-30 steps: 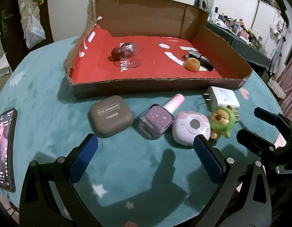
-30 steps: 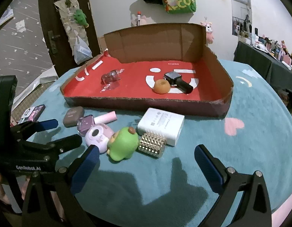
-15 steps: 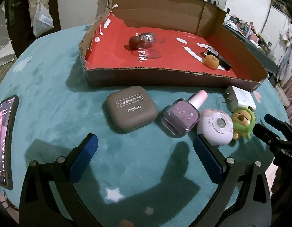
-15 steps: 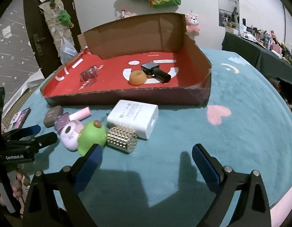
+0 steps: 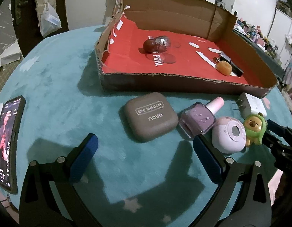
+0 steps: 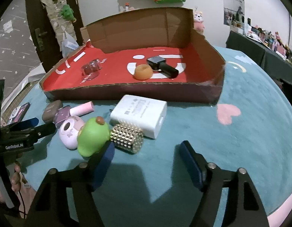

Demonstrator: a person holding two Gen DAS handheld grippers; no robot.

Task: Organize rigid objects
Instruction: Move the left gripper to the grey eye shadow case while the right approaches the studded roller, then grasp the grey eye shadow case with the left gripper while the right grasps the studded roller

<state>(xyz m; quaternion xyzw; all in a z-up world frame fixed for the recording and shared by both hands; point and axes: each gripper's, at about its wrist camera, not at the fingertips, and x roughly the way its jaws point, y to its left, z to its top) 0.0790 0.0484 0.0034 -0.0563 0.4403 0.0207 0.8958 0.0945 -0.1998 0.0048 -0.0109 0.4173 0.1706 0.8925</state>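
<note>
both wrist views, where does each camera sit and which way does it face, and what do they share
Left wrist view: sits on the left gripper, tilted down over the teal table toward the eye shadow case and cardboard box; its own open fingers show, with the right gripper at the right edge.
Right wrist view: sits on the right gripper, jaws closing on nothing, facing the white charger and studded gold piece; the left gripper and a hand show at left.
Shared: box, green figure, nail polish, phone.

Dim overhead indoor light, hard tongs shadows forward, strong fisheye distortion, dark corners.
</note>
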